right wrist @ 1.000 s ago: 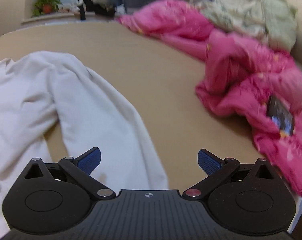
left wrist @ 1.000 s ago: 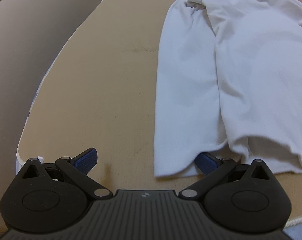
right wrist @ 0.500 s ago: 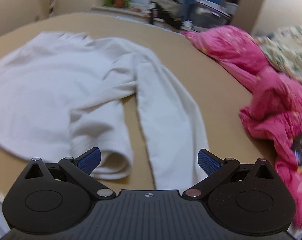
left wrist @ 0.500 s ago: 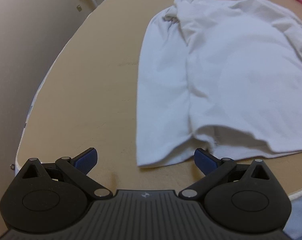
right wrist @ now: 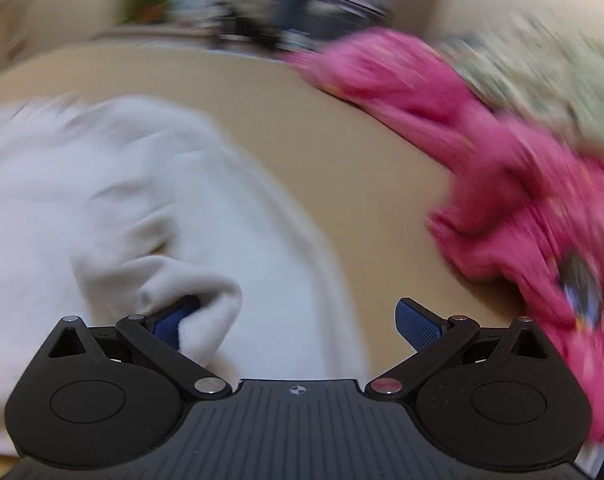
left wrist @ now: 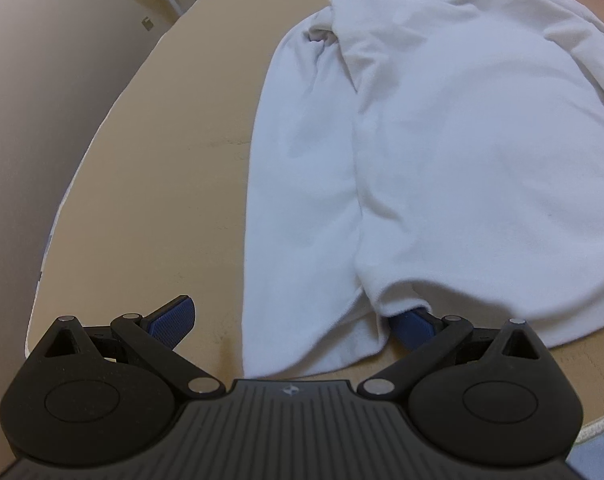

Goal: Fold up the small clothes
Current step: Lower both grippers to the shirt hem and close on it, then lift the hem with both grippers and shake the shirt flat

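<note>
Shirt [left wrist: 454, 152] is a white long-sleeved one, spread flat on the tan surface [left wrist: 149, 200], collar at the far end and hem near the camera. Left gripper [left wrist: 297, 320] sits at the near hem with its fingers spread wide; the right finger [left wrist: 412, 326] is tucked under the hem edge, the left one over bare surface beside the sleeve [left wrist: 297, 208]. Right gripper [right wrist: 295, 318] is also wide apart, its left finger [right wrist: 171, 320] poking under a fold of white cloth [right wrist: 113, 200], gripping nothing. That view is really blurry. Pink bedding [right wrist: 502, 160] is heaped to the right, apart from the shirt
</note>
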A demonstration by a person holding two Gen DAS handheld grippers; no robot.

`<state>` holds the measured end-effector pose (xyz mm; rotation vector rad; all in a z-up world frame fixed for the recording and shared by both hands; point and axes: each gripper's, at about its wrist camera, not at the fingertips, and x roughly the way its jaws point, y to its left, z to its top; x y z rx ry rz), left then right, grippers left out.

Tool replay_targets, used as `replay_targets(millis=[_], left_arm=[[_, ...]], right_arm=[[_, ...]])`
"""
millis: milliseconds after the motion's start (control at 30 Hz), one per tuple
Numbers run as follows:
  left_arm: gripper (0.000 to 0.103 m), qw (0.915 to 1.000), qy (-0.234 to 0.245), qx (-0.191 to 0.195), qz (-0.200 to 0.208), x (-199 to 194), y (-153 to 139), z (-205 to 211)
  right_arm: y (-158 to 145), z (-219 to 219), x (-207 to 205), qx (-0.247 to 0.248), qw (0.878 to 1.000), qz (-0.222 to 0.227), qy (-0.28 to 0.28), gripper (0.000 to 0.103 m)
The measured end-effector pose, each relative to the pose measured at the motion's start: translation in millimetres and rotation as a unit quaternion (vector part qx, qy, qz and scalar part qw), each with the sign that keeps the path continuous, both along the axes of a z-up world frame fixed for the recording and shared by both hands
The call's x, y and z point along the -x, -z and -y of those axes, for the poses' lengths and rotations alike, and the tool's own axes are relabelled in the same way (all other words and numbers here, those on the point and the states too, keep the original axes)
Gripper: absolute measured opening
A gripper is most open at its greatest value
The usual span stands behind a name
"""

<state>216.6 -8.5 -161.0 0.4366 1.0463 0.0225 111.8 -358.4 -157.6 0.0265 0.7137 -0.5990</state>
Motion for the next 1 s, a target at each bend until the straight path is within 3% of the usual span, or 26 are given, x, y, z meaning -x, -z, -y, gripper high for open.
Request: replay_targets(millis=[100,200,433,533,600,633,667,700,733,800,1000], left_arm=[[0.103,1.0000,-0.008,0.003,0.002,-3.1,-0.3,-5.4],[0.103,0.9999,-0.010,-0.003,0.006,-5.4,0.8,-7.6],[0.103,0.9987,0.027,-0.008,0.042,-0.8,-11.3,-5.9],[0.103,0.9967,0.052,0.017,0.061,3.4,-22.6,-6.5],[0.094,0.9945,0.065,0.045,0.068,4.6,-29.8,-7.1],[0.069,0.9937,0.068,0.059,0.067,4.1,-31.6,-7.7],[0.026,0.9934,0.067,0.072,0.060,2.6,-32.0,-8.5],[0.004,0.9939,0.063,0.082,0.037,-1.3,-30.1,-9.3],[0.000,0.9942,0.055,0.091,0.017,-4.6,-28.1,-10.4],[0.000,0.9934,0.046,0.103,0.021,-2.7,-28.9,-17.0],[0.000,0.9943,0.046,0.076,0.059,14.2,-52.4,-54.4]], right_arm=[[-2.0,26.1,13.2,-0.030,0.999,0.005,0.027,0.102],[1.1,24.7,28.0,-0.035,0.999,0.003,0.001,0.102],[7.0,-14.8,32.0,0.045,0.996,0.004,-0.078,0.102],[6.7,-24.3,22.5,0.079,0.991,0.007,-0.105,0.102],[3.8,-30.0,17.3,0.097,0.988,0.012,-0.123,0.100],[1.4,-32.1,15.6,0.102,0.986,0.017,-0.134,0.096],[-2.8,-32.3,15.2,0.098,0.984,0.027,-0.148,0.068],[-8.1,-28.8,13.3,0.075,0.983,0.030,-0.163,0.024],[-14.3,-21.9,12.0,0.026,0.984,0.031,-0.175,0.006],[-28.1,-5.5,18.2,-0.064,0.983,0.057,-0.161,0.006],[-63.3,34.7,63.0,-0.182,0.975,0.099,-0.084,0.004]])
